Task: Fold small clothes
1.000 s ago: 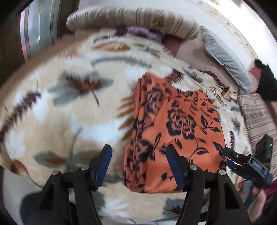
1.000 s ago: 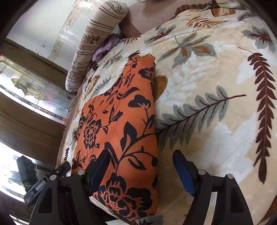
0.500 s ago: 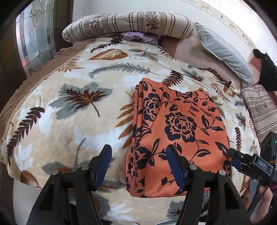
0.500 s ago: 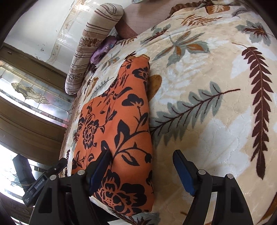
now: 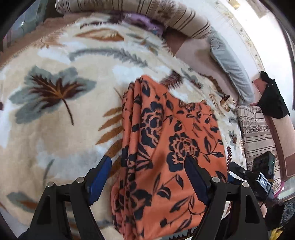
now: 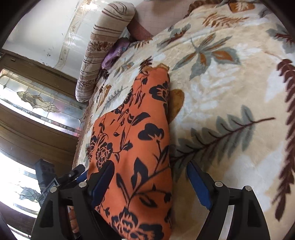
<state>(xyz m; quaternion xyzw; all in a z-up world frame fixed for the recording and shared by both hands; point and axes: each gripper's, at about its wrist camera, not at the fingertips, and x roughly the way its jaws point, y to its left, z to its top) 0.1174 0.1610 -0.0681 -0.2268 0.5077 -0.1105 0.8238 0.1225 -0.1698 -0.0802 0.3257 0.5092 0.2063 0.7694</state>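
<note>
1. Your orange floral garment [image 5: 171,147] lies folded into a long, layered rectangle on the bed, on top of the cream leaf-print blanket [image 5: 55,129].
2. Your left claw [image 5: 147,177] is spread wide and its jaws are opening; the stacked fold edges along the garment's left side sit between its blue pads [image 5: 100,177], but the pads do not press the cloth.
3. Your right claw [image 6: 150,181] is also spread and opening. It straddles the garment's right edge: one pad over the orange cloth, the other over bare blanket. Nothing is pinched.
4. Both claws sit at the near end of the garment, one at each side, pointing down along its length.
5. In the right wrist view you can see the left claw just beside the garment's far side, with part of a hand [image 6: 73,223] below it.
6. At the head of the bed a striped bolster [image 5: 147,13] lies across, with a purple cloth [image 5: 143,22] tucked against it and a grey pillow [image 5: 230,68] to one side.
7. The left wrist view is blurred, so the fine folds at the garment's far end cannot be read.
</note>
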